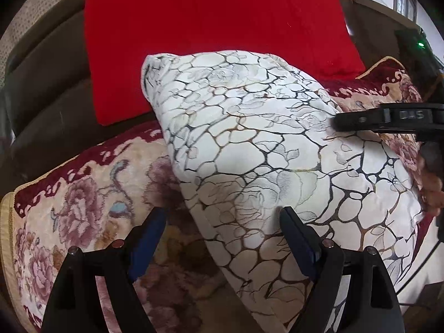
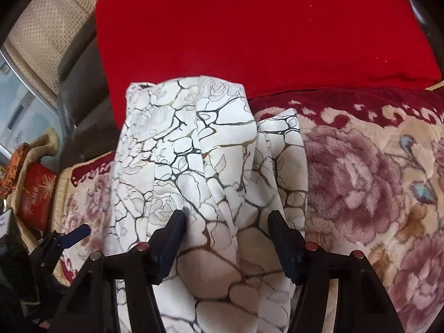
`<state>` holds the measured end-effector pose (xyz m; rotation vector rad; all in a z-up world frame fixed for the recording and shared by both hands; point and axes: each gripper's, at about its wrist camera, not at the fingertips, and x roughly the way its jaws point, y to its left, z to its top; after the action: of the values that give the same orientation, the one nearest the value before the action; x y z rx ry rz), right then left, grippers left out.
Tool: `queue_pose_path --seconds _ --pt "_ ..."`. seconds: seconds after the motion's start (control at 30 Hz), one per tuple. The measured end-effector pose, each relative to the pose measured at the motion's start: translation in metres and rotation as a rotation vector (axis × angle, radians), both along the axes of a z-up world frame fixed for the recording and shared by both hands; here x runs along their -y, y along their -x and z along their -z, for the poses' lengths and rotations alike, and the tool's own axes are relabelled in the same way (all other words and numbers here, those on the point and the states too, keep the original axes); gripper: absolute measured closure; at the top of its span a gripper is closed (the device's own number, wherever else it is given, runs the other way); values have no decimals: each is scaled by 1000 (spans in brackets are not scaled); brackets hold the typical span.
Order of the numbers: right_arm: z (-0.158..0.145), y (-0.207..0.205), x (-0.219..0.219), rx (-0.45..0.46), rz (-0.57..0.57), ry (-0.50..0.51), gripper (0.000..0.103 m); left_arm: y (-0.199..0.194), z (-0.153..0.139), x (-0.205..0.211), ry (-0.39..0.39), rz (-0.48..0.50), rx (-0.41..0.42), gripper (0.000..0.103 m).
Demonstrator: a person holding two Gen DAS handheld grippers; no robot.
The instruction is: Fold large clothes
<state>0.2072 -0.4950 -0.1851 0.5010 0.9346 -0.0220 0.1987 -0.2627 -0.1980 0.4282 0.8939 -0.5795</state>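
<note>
Right wrist view: white patterned garment (image 2: 194,152) runs lengthwise straight ahead between parted right gripper (image 2: 226,216) fingers; left gripper (image 1: 222,213) likewise unclenched, garment toward its right.

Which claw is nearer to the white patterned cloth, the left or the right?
Right. The right claw is open directly over the white patterned cloth; the left claw is open at its edge, partly over the floral blanket.

One white garment with a black-and-gold crackle print (image 1: 249,144), one red cushion (image 1: 211,36), one floral blanket (image 2: 360,172), two hand-held grippers: left (image 1: 222,222), right (image 2: 226,223).
</note>
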Motion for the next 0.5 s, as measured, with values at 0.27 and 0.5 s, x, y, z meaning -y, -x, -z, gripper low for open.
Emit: queue_pose_path --seconds 0.27,0.5 --pt "-6 24 33 6 30 -101 26 -32 -11 -40 164 -81 -165 17" --pt "30 21 47 -20 45 -265 15 -48 27 -37 309 -77 -449 17"
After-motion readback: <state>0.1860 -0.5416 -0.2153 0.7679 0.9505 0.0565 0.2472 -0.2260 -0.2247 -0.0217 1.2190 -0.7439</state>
